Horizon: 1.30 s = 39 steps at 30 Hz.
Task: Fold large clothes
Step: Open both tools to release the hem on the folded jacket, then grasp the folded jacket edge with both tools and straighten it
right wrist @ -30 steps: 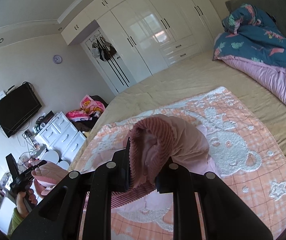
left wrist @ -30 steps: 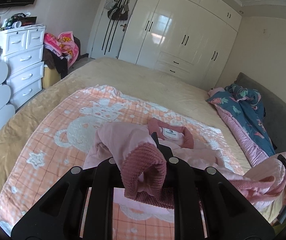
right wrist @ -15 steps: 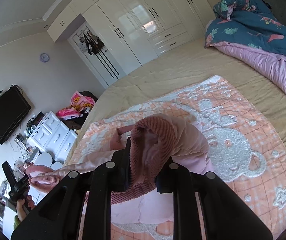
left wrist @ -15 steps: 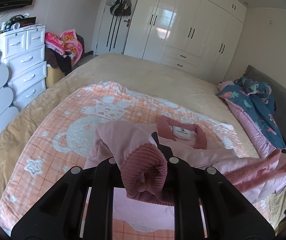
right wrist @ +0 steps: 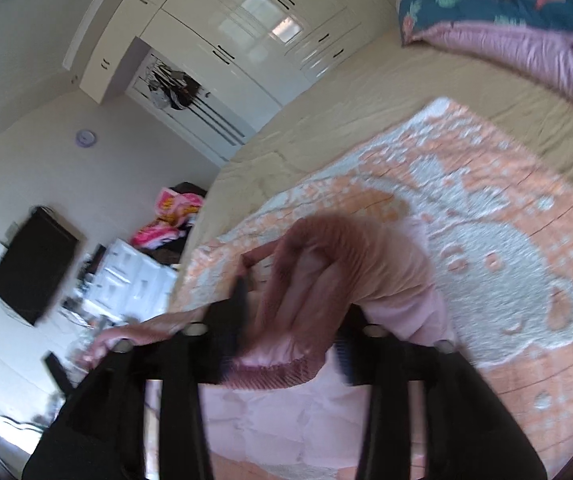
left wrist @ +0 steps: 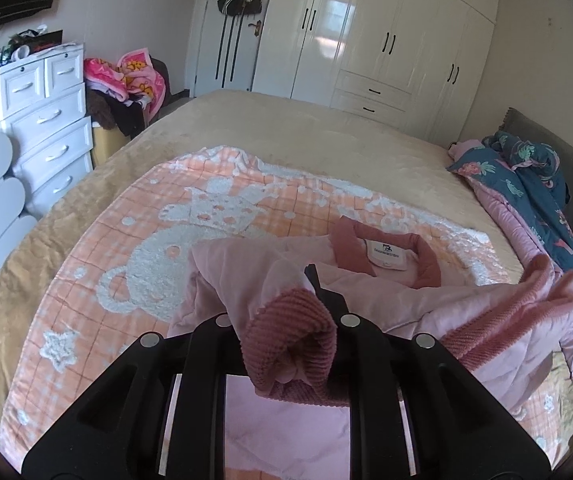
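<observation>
A pink quilted jacket (left wrist: 426, 292) with a dark pink ribbed collar (left wrist: 386, 256) lies on an orange bear-print blanket (left wrist: 158, 256) on the bed. My left gripper (left wrist: 286, 344) is shut on one ribbed cuff (left wrist: 286, 344) and holds that sleeve above the blanket. My right gripper (right wrist: 290, 320) is shut on the jacket's other ribbed cuff (right wrist: 306, 280) and holds it lifted; this view is blurred. The jacket body (right wrist: 286, 420) hangs below it. The right cuff also shows at the far right of the left wrist view (left wrist: 558, 284).
White drawers (left wrist: 46, 128) stand left of the bed. A pile of clothes (left wrist: 126, 84) sits beside them. White wardrobes (left wrist: 386, 40) line the far wall. A blue and pink duvet (left wrist: 526, 188) lies bunched along the bed's right side.
Both grippers have moved lower and forward over the blanket with the cuffs in them. The right gripper has tilted and its view has become blurred.
</observation>
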Tool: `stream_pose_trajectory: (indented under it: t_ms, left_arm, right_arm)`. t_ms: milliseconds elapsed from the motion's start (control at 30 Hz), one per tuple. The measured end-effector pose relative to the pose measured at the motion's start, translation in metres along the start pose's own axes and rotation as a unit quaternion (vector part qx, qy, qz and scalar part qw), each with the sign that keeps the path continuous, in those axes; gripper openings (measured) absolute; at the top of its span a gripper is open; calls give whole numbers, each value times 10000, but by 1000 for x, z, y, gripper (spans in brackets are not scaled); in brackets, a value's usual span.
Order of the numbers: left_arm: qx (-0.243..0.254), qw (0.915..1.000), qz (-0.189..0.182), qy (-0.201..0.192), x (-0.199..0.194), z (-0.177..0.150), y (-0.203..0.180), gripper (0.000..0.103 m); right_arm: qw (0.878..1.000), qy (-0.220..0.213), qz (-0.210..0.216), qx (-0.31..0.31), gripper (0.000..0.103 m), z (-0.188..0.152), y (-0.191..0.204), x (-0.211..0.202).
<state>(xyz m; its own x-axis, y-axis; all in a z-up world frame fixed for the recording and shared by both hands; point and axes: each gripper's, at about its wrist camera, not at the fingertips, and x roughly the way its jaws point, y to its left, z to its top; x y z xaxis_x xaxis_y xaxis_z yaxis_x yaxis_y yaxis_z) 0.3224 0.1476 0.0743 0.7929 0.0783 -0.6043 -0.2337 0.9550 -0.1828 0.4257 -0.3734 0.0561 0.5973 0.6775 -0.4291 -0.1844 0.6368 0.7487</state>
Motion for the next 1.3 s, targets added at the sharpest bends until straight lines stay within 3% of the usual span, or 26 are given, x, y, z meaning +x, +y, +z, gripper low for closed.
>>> stream_pose_trajectory:
  t_ms: [33,167,300,367,500,567,600,633,667,833,1033,1133,1300]
  left_arm:
    - [4,10000,-4,-3,1,0,-1,11]
    - [18,10000,-47,-14,3,-1,-3,12]
    - [58,10000,-57,27,6,-2,-7,18]
    - [96,9999,-59,42,7,-4,-10,19]
    - [116,9999,-63,-10,4,-4,-14,23]
    - [79,9999,-146,6,1,-4,-14,30]
    - [70,9998,-198,7,-1,-4,-14,41]
    - [62,9995,-306,-20,-4,-4,-14,63]
    - [68,9993,-363,-59,-7,-4,-15,70]
    - [305,9985,-333,-323,-31,-2,-24,88]
    - [205,9983,-119,-531,-54,-5,-9,94]
    - [101,9992,90,-378,-49,-17,12,94]
    - [-25,9991,402,160,-24,-51,47,94]
  right_arm:
    - [9999,-23,84,81,73,0,0,-1]
    - [9994,-261,156,-170,82,-6,7,-10]
    - [9957,-230,-110,-887,88,-28,26,-8]
    - [9914,-19,-310,-1270,91,-46,33,3]
    - [9850,589,-697,-1465,92,-77,24,35]
    - [9827,833,-872,-1409,92,-91,18,46]
    - [9824,932,-922,-1334,92,-98,13,51]
    - [9830,968,-909,-1270,92,-103,10,52]
    - [9837,969,-872,-1242,92,-107,9,52]
    - [9841,765,-821,-1378,92,-114,16,33]
    - [9776,129,-970,-1863,94,-110,33,-12]
    - [9679,-216,-1262,-2164,97,-109,34,-31]
    - [9537,-305,-1872,-2335,98,-101,10,-32]
